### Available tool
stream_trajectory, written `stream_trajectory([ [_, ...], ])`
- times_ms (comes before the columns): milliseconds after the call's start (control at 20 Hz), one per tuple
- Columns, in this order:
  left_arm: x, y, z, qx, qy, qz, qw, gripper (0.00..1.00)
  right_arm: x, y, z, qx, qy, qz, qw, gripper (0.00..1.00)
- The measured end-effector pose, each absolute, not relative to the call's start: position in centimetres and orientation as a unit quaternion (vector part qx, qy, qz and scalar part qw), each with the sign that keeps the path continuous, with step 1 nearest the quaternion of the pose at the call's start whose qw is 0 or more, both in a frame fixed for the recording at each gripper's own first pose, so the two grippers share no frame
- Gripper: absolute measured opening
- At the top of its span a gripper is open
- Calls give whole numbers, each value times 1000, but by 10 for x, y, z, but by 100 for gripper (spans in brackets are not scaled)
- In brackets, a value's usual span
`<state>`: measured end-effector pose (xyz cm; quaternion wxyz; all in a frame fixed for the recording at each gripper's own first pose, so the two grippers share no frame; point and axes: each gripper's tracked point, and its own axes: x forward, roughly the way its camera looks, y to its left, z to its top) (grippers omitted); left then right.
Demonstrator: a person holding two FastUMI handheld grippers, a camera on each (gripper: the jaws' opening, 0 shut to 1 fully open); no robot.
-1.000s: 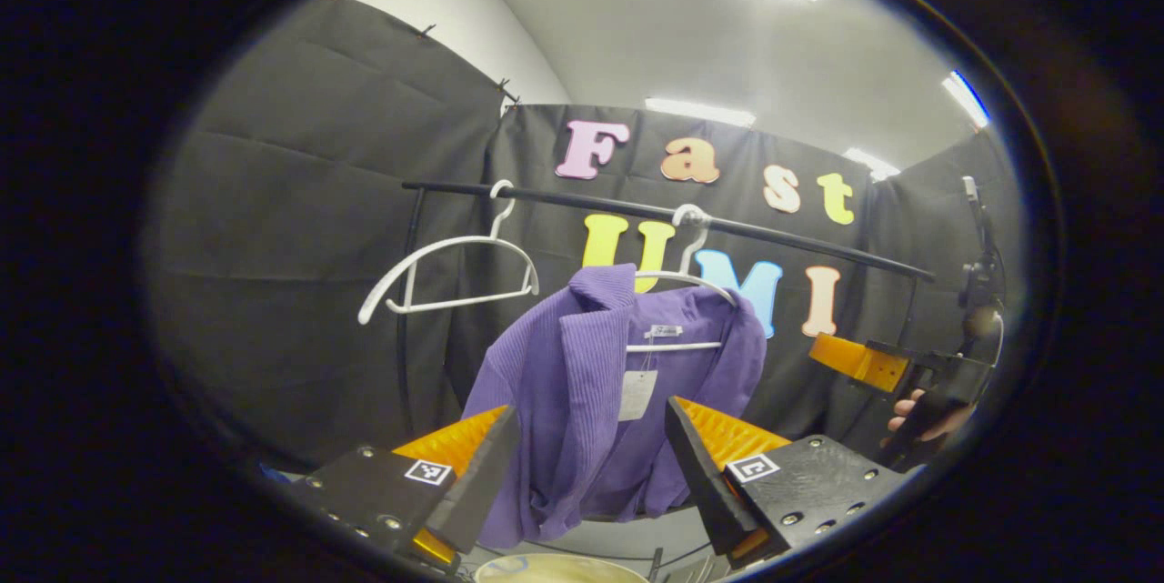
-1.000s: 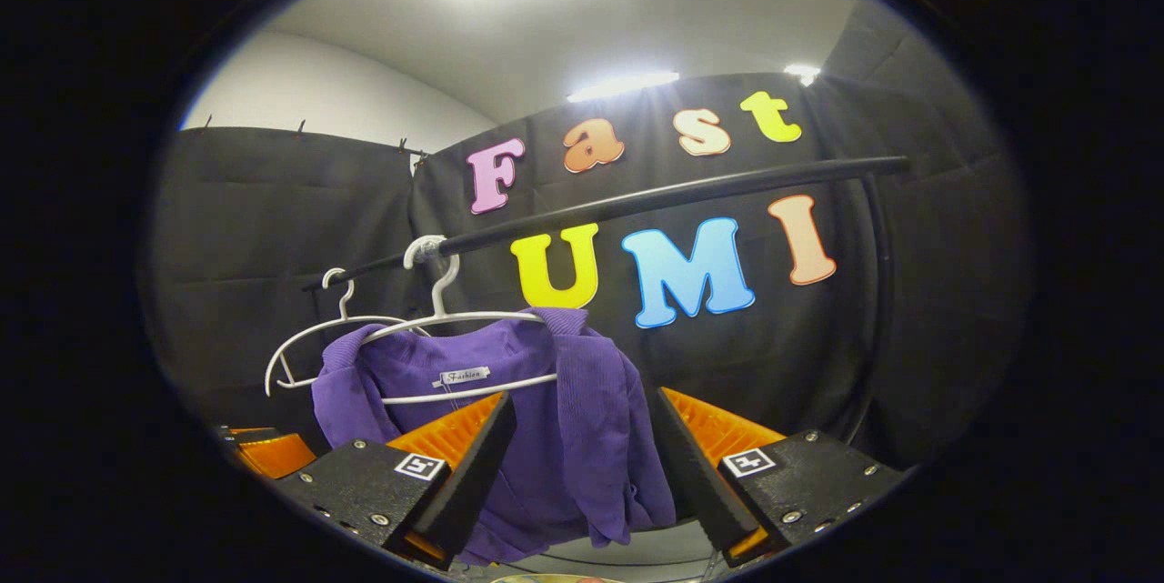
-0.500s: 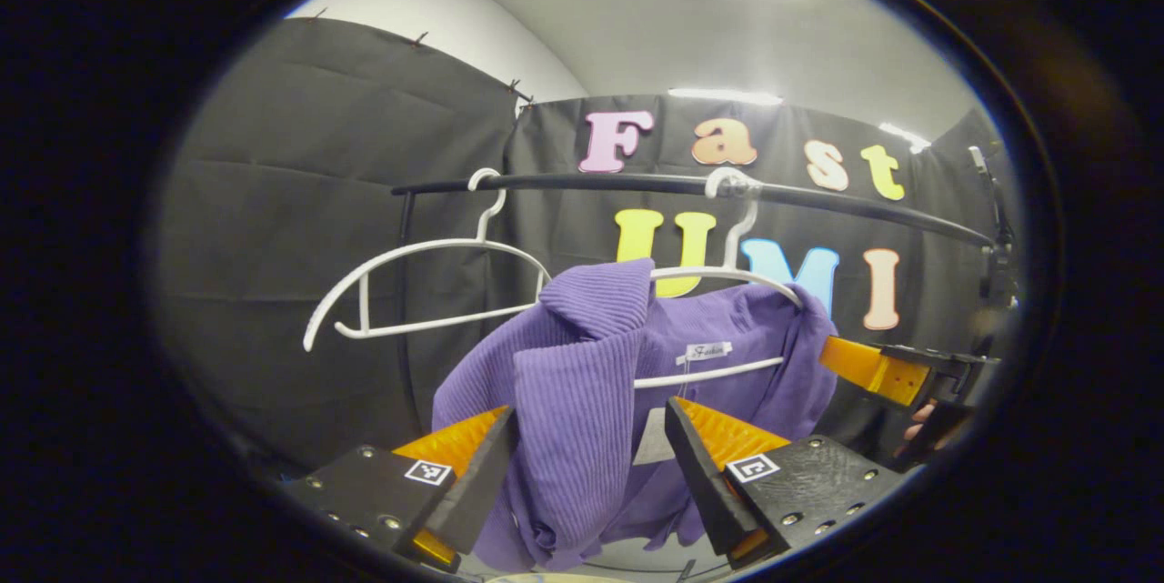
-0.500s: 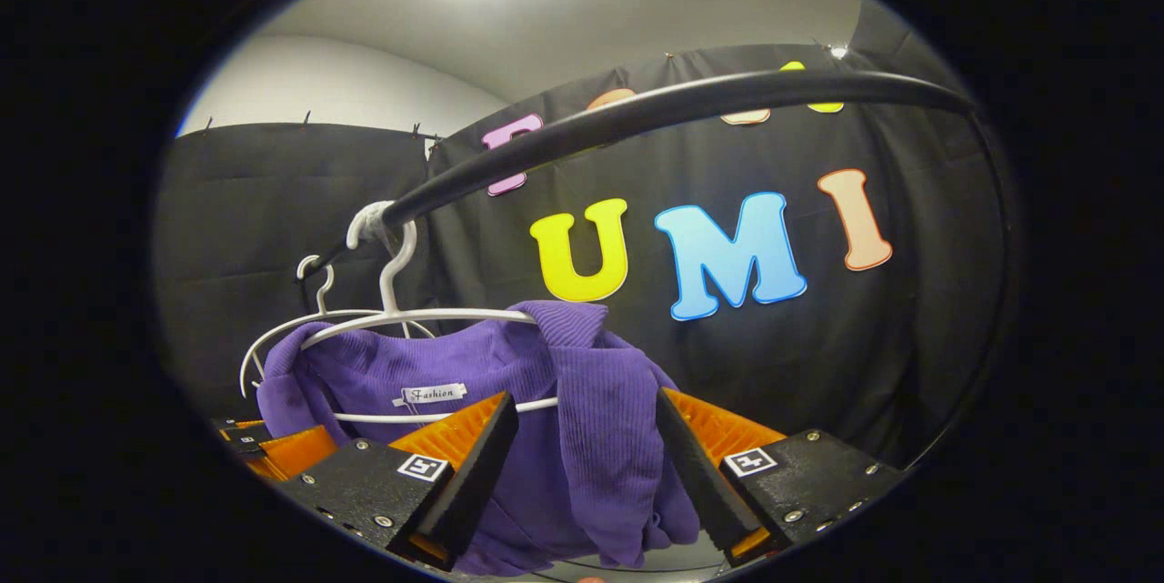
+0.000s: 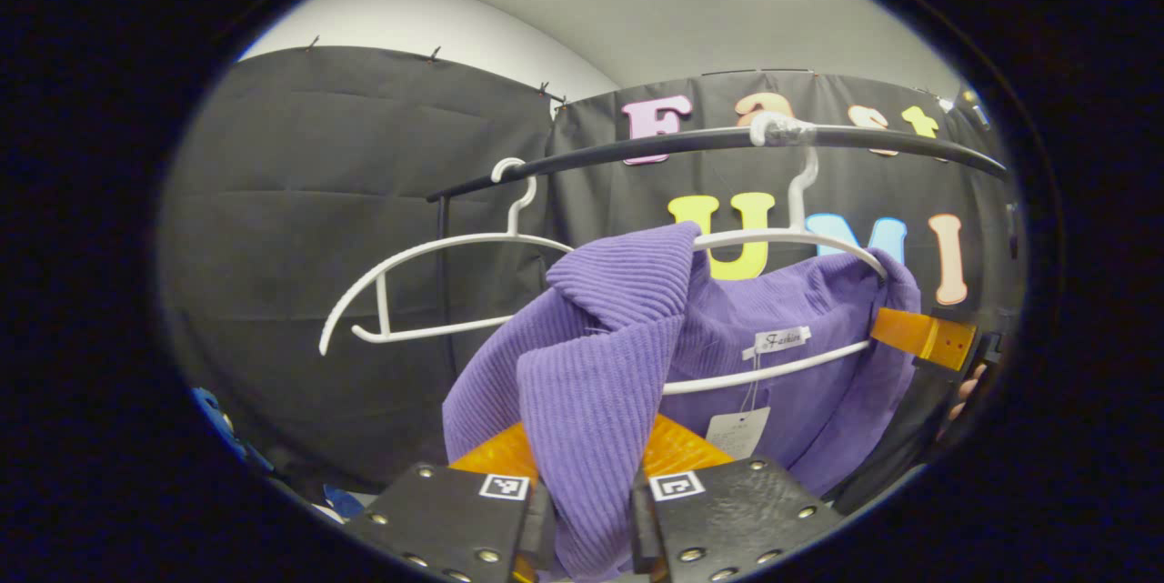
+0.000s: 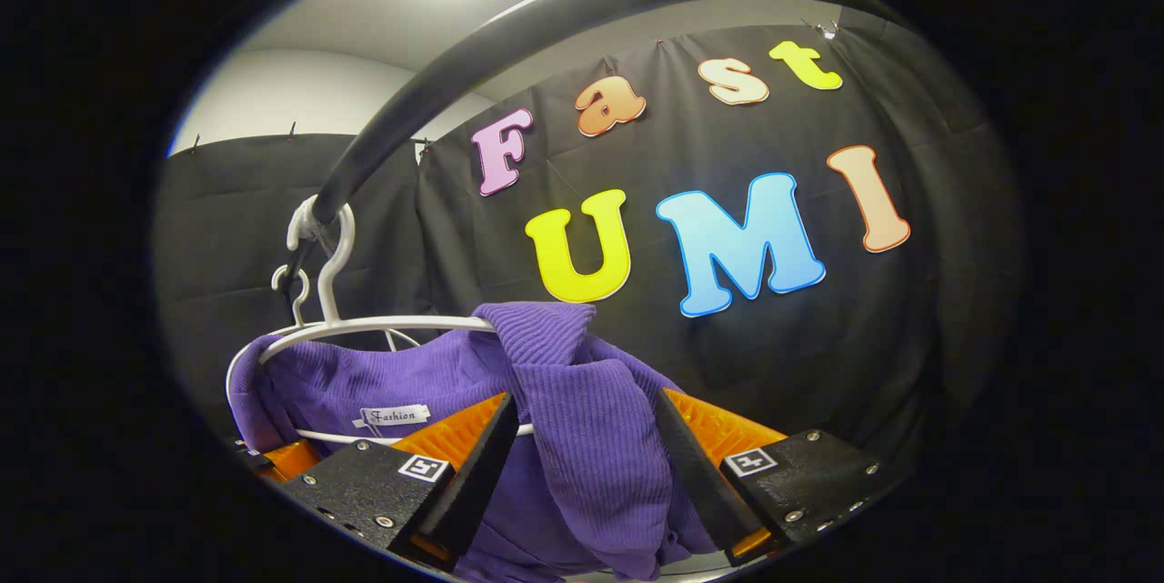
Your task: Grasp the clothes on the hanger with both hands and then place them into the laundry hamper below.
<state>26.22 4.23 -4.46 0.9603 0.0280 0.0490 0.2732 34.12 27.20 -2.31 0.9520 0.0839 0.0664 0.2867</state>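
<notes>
The purple garment (image 5: 800, 310) hangs on a white hanger (image 5: 782, 242) at the rail — soft, light knit. The left gripper (image 5: 587, 510) pinches one front fold; the right gripper (image 6: 582, 465) straddles the other shoulder, fingers spread.

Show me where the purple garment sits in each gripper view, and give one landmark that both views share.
Left gripper view: the purple garment hangs centre and lower right, one front fold pinched in the left gripper.
Right gripper view: the purple garment lies low, left of centre, a fold between the right gripper fingers, which stand apart.
Shared landmark: the white hanger under the black rail.
</notes>
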Motion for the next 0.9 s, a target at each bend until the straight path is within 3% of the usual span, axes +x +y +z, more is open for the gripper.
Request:
stream_trajectory([
  [100, 263, 42, -45, 12, 39, 269, 962, 23, 349, 270, -27, 69, 59, 276, 957, 94],
  [200, 271, 31, -46, -5, 34, 228, 973, 3, 353, 273, -28, 61, 53, 271, 959, 93],
  [250, 270, 30, -47, -2, 36, 217, 975, 11, 353, 276, -27, 57, 51, 271, 960, 92],
  [350, 267, 26, -43, -10, 28, 196, 980, 7, 352, 282, -27, 43, 47, 274, 960, 85],
  [450, 266, 22, -41, -19, 30, 173, 984, 2, 351, 288, -24, 30, 42, 279, 959, 72],
  [500, 264, 21, -40, -24, 28, 161, 986, 2, 348, 291, -23, 31, 41, 286, 957, 56],
  [550, 263, 18, -37, -31, 24, 147, 988, 0, 346, 293, -24, 34, 41, 287, 956, 47],
  [600, 260, 16, -33, -36, 20, 134, 990, 2, 348, 290, -24, 35, 40, 280, 958, 27],
  [700, 255, 12, -25, -34, 14, 118, 992, 2, 348, 291, -24, 36, 40, 289, 956, 7],
  [800, 250, 8, -17, -29, 7, 110, 993, 2, 346, 291, -25, 33, 45, 300, 952, 1],
  [900, 246, 8, -8, -26, -2, 102, 994, 2, 344, 287, -26, 30, 53, 299, 952, 0],
])
